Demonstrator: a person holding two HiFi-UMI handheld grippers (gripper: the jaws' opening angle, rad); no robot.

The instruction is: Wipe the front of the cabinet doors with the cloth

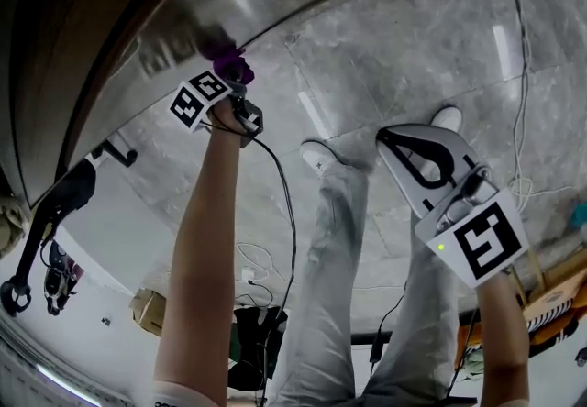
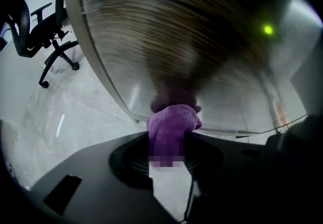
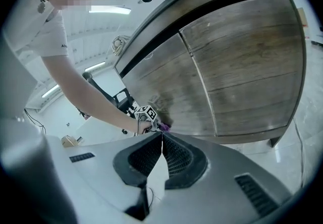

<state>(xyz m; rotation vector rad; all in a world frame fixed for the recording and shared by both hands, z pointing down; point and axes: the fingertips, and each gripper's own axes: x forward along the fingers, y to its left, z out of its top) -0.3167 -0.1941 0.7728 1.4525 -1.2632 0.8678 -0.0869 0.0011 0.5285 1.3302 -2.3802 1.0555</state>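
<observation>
right gripper view: wood-grain cabinet [image 3: 237, 66] fills the upper right. two doors show, with a vertical seam [image 3: 198, 84] between them and a dark gap under the top edge. head view has the cabinet front as a blurred band across the top left, with grey tiled floor [image 1: 413, 48] below it.

person's legs in light trousers [image 1: 339, 277], white shoes [image 1: 321, 156] on the tiles. black office chair [image 2: 45, 21] stands off to the left of the cabinet, well apart from it. thin cable [image 1: 523, 75] runs over the floor on the right.

right gripper [image 3: 162, 136]: jaws together, tips touching, nothing between them. it's held back from the cabinet, above the floor near the legs, and its marker cube [image 1: 481, 245] faces the head camera.

left gripper [image 2: 170, 137]: arm stretched out to the cabinet, jaws clamped narrow on the purple cloth [image 2: 172, 119]. the cloth bunches out past the jaw tips and presses flat on the door front, low on the left door near its bottom edge. the door surface around the contact is smeared by blur, so no detail there.
</observation>
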